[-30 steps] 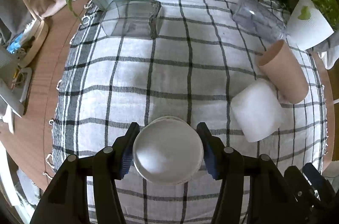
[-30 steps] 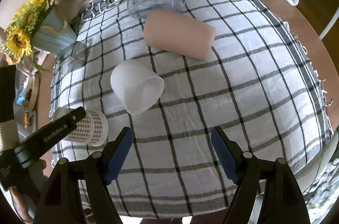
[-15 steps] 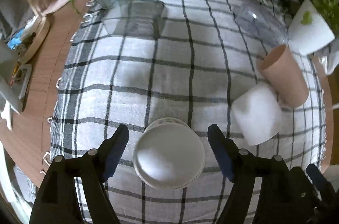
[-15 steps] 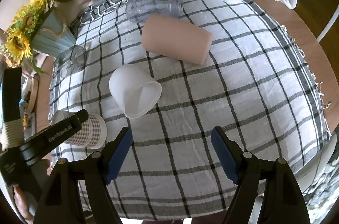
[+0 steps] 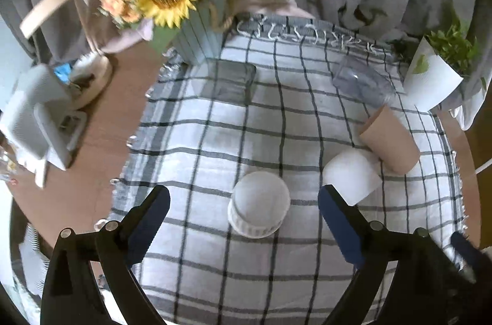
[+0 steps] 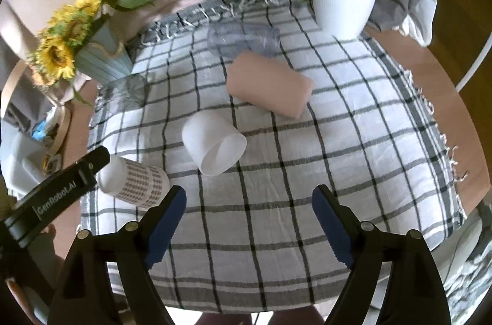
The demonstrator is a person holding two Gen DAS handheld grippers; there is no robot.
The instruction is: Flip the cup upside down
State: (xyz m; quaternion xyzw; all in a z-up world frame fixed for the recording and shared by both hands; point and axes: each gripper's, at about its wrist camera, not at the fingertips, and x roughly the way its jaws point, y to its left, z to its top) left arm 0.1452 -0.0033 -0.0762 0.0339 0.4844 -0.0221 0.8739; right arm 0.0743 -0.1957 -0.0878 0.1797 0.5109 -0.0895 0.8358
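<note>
A white cup with a checked band (image 5: 259,204) stands upside down on the checked cloth (image 5: 215,140), base up. My left gripper (image 5: 243,212) is open and pulled back above it, its fingers wide of the cup on both sides. The same cup shows in the right wrist view (image 6: 135,182), beside the left gripper's finger (image 6: 61,186). My right gripper (image 6: 248,217) is open and empty over the cloth (image 6: 307,171) near the front.
A frosted white cup (image 6: 213,148), a pink cup (image 6: 269,86) and a clear cup (image 6: 243,40) lie on their sides. A clear glass (image 5: 224,83) stands by the sunflower vase (image 5: 200,38). A white plant pot (image 6: 341,2) stands at the back right.
My left gripper has opened, let go of the checked cup and drawn back and up; the cup stays base up on the cloth. The right gripper has risen slightly.
</note>
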